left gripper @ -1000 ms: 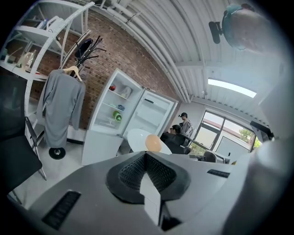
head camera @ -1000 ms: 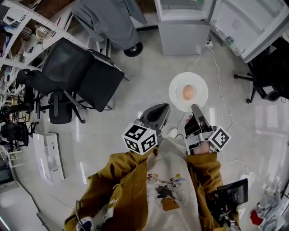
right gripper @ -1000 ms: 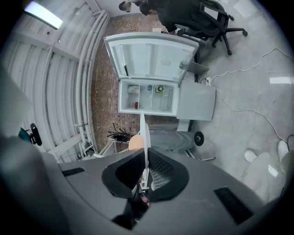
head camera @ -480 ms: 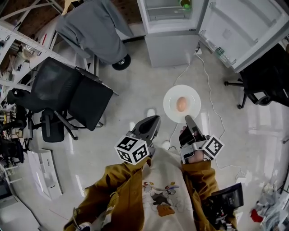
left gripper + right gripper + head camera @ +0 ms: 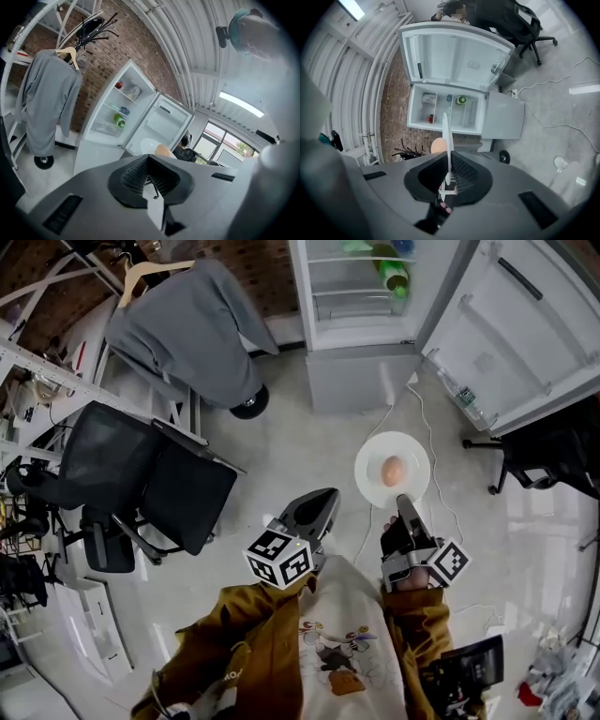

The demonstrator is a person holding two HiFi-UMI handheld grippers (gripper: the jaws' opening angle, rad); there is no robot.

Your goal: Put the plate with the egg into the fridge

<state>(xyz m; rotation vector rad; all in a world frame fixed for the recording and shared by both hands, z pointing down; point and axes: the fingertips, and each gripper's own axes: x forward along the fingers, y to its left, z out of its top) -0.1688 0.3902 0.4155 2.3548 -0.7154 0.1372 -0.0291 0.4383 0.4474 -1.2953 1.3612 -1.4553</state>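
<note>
A white plate (image 5: pixel 377 486) carrying a brown egg (image 5: pixel 393 470) hangs level above the floor. My right gripper (image 5: pixel 405 509) is shut on its near rim. In the right gripper view the plate (image 5: pixel 446 136) stands edge-on between the jaws, with the egg (image 5: pixel 437 146) to its left. My left gripper (image 5: pixel 322 505) is beside it on the left, shut and empty, apart from the plate. The white fridge (image 5: pixel 361 329) stands ahead with its door (image 5: pixel 525 324) swung open to the right; shelves hold a green bottle (image 5: pixel 394 276). The left gripper view shows the fridge (image 5: pixel 112 119), the plate (image 5: pixel 148 145) and the egg (image 5: pixel 162 151).
Black office chairs (image 5: pixel 155 479) stand at the left. Beside the fridge a grey coat (image 5: pixel 187 329) hangs on a rack. A white cable (image 5: pixel 429 442) runs over the floor from the fridge. Another black chair (image 5: pixel 548 460) is at the right.
Both grippers and the plate with the egg have travelled toward the fridge. More of its open inside and door now shows at the top of the head view.
</note>
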